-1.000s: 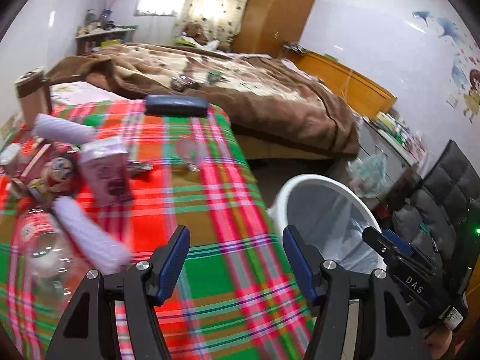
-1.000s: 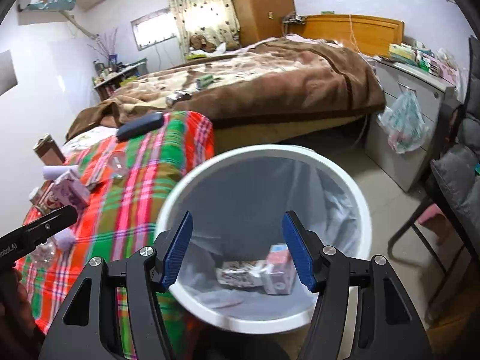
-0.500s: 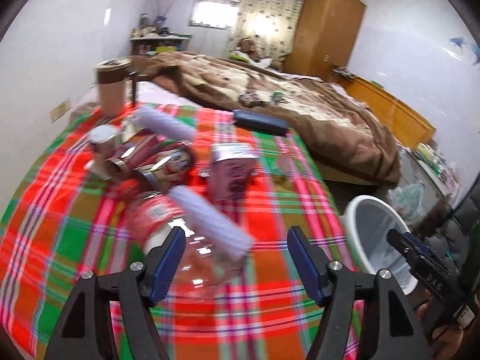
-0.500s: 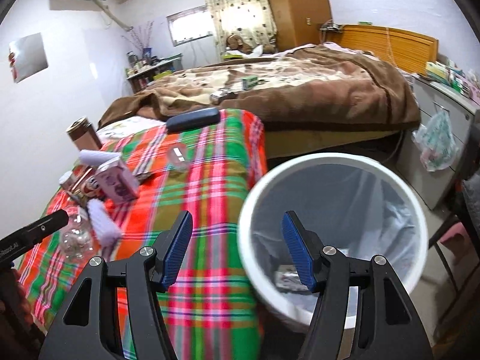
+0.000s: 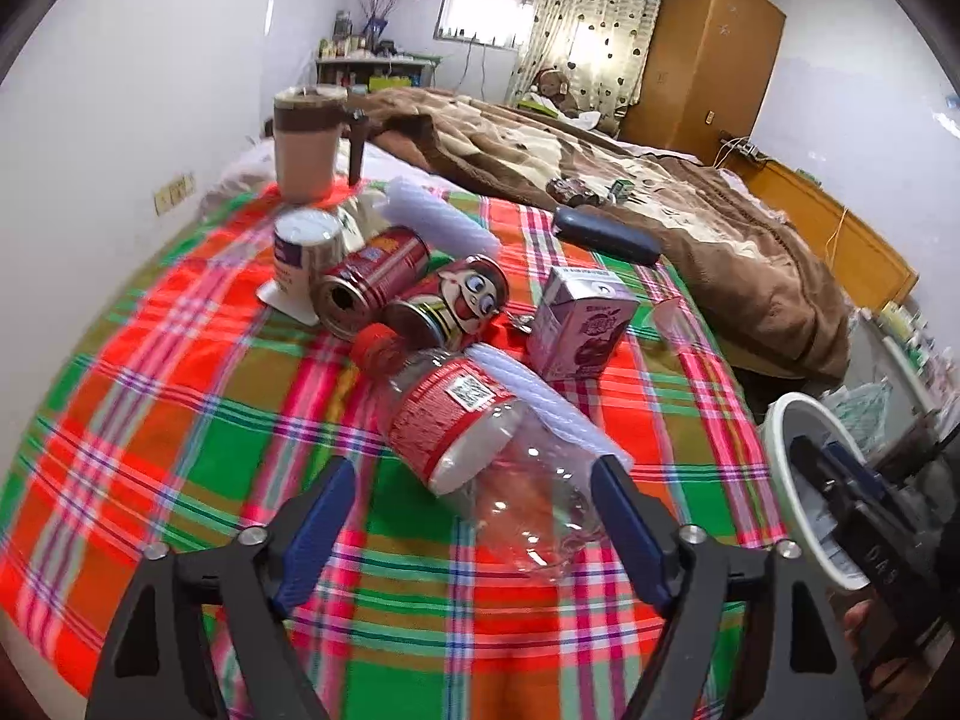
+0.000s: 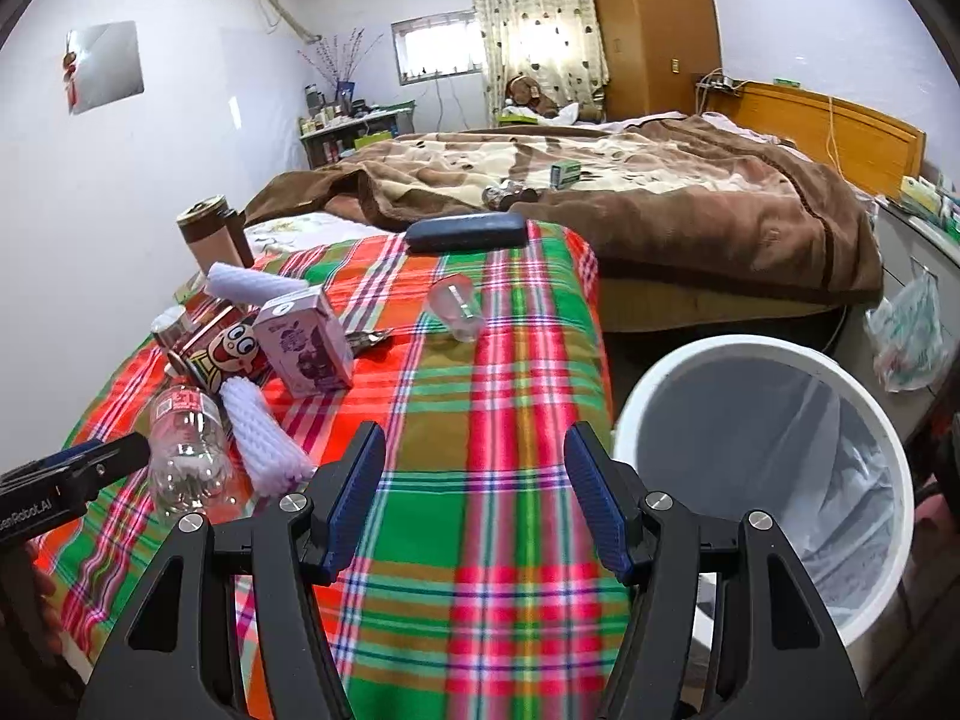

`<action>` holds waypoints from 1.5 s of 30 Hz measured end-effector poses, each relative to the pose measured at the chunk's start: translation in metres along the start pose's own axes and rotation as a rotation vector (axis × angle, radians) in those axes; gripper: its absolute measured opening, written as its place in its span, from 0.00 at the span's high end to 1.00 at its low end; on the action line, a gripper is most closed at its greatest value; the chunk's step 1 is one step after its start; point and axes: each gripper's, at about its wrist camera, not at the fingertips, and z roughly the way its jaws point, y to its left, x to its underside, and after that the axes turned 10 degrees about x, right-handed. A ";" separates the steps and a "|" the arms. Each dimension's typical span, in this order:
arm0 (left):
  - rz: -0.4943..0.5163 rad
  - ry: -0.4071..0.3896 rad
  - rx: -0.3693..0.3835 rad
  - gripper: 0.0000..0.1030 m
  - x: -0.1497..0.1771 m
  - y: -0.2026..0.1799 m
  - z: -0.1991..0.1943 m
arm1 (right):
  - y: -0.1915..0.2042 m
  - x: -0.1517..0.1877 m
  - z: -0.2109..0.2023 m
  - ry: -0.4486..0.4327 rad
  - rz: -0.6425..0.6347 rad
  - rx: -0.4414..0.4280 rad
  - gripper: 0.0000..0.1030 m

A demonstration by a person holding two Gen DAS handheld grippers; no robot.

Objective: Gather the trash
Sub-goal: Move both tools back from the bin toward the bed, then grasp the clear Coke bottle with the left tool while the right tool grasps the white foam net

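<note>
Bottle's the next target by the look of it. Your left gripper has swung off the bin and back over the plaid cloth, and its jaws have just been opening wider. They stand apart now with the base of the clear plastic bottle lying between the tips, but the pads aren't pressing on it yet, so nothing is held.

Bottle lies on its side, red cap pointing away from you, with a white foam sleeve touching it on the right-hand side of your jaws. Beyond it sit two red cans and a purple drink carton, all uncollected.

Your right gripper has also come away from the white bin. A second ago it was looking straight down into it; now the bin sits off to its right and bare cloth lies under its open, empty jaws.

So I'd say one drop-off is done and you're both reloading. Watch that foam sleeve when you close, it could get pinched in with the bottle, and that thin plastic will probably squash.
</note>
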 end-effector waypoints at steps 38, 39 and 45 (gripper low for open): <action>-0.123 0.114 -0.086 0.20 -0.006 0.092 0.035 | 0.093 -0.007 0.039 0.123 -0.195 -0.194 0.38; -0.123 0.114 -0.089 0.20 -0.006 0.094 0.035 | 0.096 -0.007 0.041 0.126 -0.202 -0.199 0.38; -0.121 0.116 -0.111 0.20 -0.010 0.107 0.032 | 0.118 -0.004 0.054 0.171 -0.277 -0.239 0.38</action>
